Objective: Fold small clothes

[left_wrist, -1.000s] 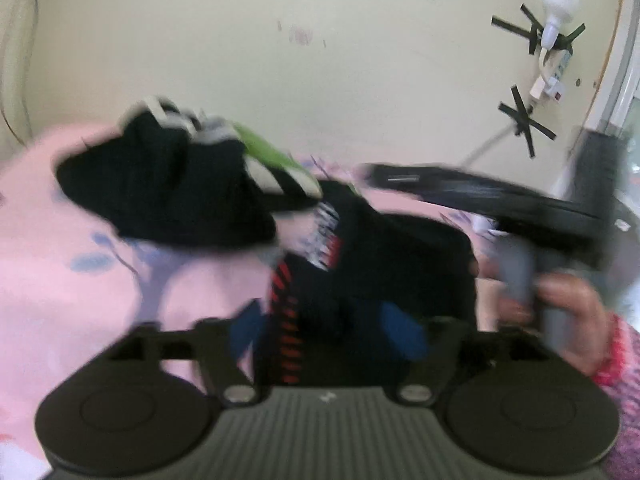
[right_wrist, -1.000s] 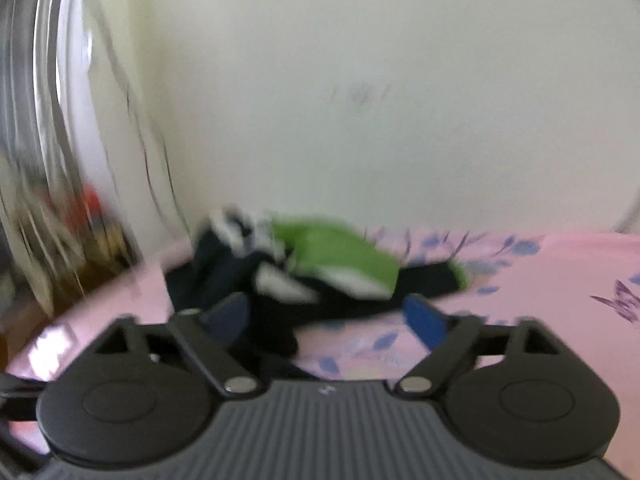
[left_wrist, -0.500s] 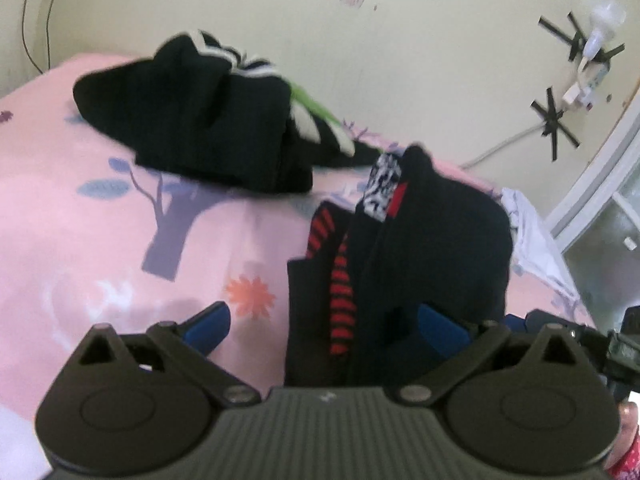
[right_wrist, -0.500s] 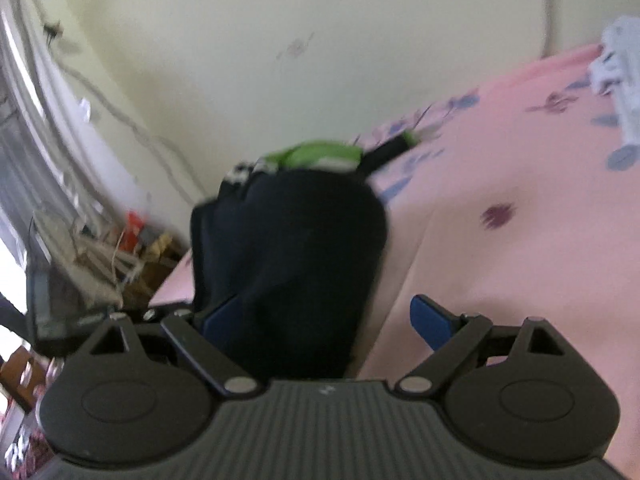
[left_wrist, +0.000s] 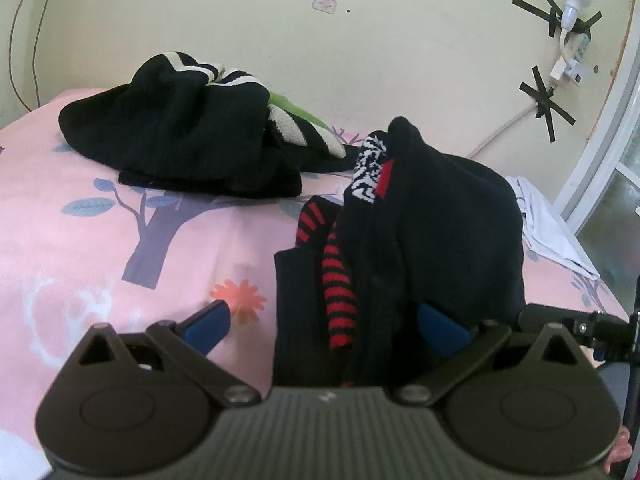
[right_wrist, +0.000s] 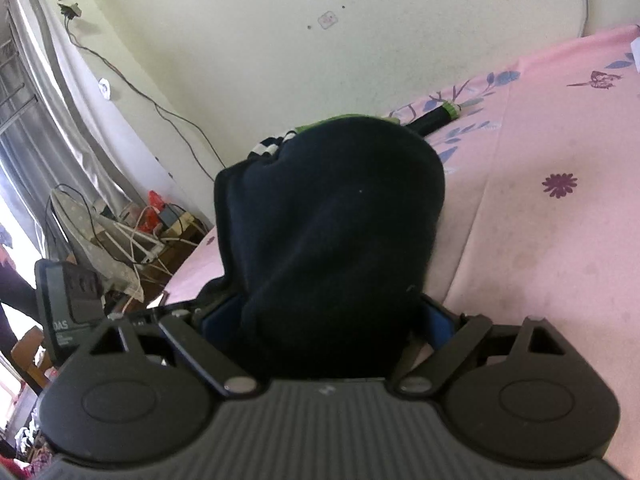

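Right wrist view: "DAS" shows on a black box (right_wrist: 66, 304); right tool (right_wrist: 326, 320) pinches the dark garment (right_wrist: 332, 216), left tool (left_wrist: 324, 322) spread.

The left wrist camera sits just behind its fingers (left_wrist: 208, 322) and looks slightly down over the pink bed (left_wrist: 80, 240) toward the cream wall (left_wrist: 360, 60). The right wrist camera is rolled, very near the dark garment (right_wrist: 332, 240), facing the same wall (right_wrist: 280, 40). Both views share this garment (left_wrist: 440, 220), the striped pile (left_wrist: 180, 140) and the bed (right_wrist: 540, 220).
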The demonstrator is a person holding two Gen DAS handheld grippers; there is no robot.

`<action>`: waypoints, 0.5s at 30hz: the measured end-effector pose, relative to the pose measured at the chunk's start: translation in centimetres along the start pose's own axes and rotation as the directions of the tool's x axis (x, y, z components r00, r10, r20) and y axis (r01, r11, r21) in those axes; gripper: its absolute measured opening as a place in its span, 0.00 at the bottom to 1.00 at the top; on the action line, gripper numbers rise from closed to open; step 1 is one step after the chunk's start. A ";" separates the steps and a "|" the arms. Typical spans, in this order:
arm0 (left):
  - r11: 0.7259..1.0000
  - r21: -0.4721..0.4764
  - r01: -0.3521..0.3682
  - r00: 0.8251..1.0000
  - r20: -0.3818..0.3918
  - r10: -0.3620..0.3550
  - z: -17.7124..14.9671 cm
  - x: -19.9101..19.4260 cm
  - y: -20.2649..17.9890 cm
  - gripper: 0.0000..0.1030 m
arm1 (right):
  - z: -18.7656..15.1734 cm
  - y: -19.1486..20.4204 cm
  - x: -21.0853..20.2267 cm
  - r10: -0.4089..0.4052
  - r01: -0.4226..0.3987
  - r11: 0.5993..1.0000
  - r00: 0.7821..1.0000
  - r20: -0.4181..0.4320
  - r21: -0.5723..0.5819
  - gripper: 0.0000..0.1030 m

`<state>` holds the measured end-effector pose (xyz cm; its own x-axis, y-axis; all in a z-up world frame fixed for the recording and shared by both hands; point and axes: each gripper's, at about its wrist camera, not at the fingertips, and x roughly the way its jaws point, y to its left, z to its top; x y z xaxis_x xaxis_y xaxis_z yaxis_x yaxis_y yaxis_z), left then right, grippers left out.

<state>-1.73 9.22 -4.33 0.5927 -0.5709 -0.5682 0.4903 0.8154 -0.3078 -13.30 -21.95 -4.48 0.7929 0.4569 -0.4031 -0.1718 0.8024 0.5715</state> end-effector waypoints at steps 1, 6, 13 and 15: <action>1.000 0.002 0.002 1.000 0.000 -0.002 0.0 0.0 0.0 1.00 | 0.0 0.0 0.0 0.001 -0.001 1.000 1.000 0.000 0.000 0.83; 1.000 0.005 0.011 1.000 -0.001 -0.011 0.0 0.1 0.1 1.00 | 0.1 -0.1 0.1 0.002 -0.002 1.000 1.000 -0.001 0.000 0.84; 1.000 0.002 0.011 1.000 0.003 -0.011 0.0 0.2 0.2 1.00 | 0.1 -0.2 0.0 0.008 -0.008 1.000 1.000 0.006 -0.003 0.84; 1.000 0.003 0.010 1.000 0.002 -0.010 0.0 0.2 0.1 1.00 | 0.1 -0.2 0.1 0.008 -0.008 1.000 1.000 0.007 -0.004 0.84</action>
<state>-1.55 9.21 -4.49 0.5892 -0.5794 -0.5632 0.4982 0.8093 -0.3113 -13.18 -22.08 -4.53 0.7955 0.4609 -0.3935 -0.1807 0.8002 0.5719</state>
